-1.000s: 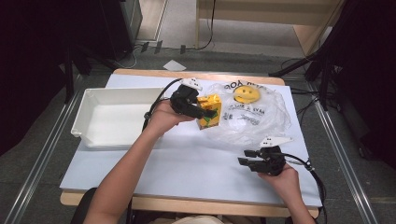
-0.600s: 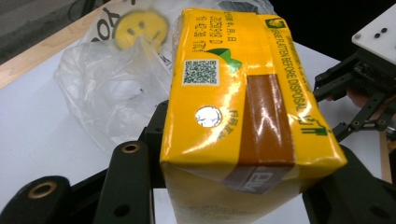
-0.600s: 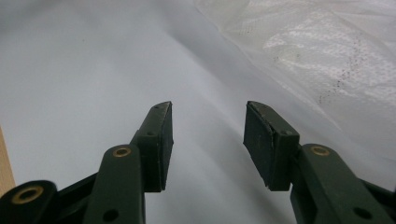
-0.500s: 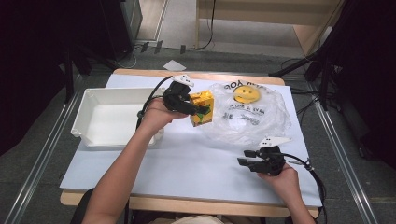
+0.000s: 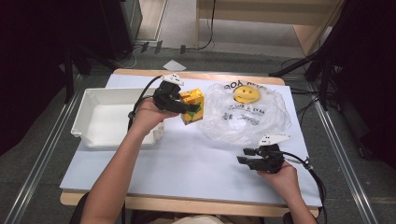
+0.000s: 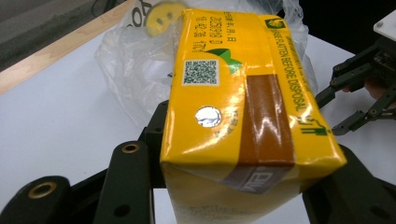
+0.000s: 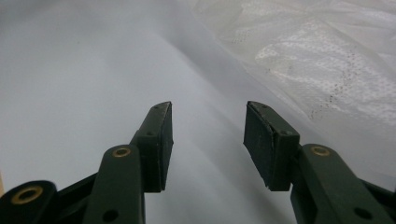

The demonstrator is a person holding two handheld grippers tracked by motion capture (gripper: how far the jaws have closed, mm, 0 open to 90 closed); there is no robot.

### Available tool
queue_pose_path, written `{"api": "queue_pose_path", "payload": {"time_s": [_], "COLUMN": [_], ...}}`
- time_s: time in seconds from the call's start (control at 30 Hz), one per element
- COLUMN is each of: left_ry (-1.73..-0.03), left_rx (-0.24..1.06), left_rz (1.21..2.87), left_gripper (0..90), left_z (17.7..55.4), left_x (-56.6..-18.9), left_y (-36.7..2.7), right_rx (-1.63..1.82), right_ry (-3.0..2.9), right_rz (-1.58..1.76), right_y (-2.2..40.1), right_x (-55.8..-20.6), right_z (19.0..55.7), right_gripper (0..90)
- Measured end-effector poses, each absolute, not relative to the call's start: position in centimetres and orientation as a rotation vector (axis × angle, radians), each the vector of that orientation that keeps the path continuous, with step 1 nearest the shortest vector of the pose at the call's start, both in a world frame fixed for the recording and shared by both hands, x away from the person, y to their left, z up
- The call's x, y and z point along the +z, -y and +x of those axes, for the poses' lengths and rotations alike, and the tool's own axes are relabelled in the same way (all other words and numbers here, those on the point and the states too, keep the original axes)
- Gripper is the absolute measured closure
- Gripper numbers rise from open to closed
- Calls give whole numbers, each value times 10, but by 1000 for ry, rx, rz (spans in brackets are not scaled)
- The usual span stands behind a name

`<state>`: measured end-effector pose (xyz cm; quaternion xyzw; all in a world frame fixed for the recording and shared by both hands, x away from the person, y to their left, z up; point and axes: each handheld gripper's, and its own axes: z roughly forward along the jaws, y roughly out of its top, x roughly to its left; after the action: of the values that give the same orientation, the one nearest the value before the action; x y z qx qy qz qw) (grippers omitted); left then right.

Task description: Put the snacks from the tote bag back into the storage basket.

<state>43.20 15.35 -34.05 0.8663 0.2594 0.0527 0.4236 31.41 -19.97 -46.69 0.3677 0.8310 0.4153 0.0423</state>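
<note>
As I held the yellow juice carton (image 5: pixel 192 106) clamped between the jaws of my left gripper (image 5: pixel 173 100), it hung just above the white surface (image 5: pixel 187 163), in the gap between the white tray (image 5: pixel 100 119) on the left and the crumpled clear plastic bag (image 5: pixel 247 114) on the right. The carton stood roughly upright, its long axis running up and down, with the tray's open well lying close to its left. In the left gripper view the jaws pressed on both broad sides of the carton (image 6: pixel 243 116). My right gripper (image 5: pixel 256 160) rested near the front right of the surface, well apart from the carton, its jaws (image 7: pixel 208 144) spread and empty. My left hand was clearly the nearer one to the tray.
</note>
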Motion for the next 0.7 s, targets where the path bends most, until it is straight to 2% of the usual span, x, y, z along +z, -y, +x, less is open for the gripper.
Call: {"api": "queue_pose_path", "payload": {"time_s": [0.7], "left_ry": [-708], "left_rx": [185], "left_rz": [2141], "left_gripper": [522], "left_z": [434], "left_x": [-329], "left_y": [-190], "right_rx": [1272], "right_ry": [-2545], "right_rz": [1127], "right_y": [197], "right_x": [-468], "right_z": [319], "right_gripper": [530]}}
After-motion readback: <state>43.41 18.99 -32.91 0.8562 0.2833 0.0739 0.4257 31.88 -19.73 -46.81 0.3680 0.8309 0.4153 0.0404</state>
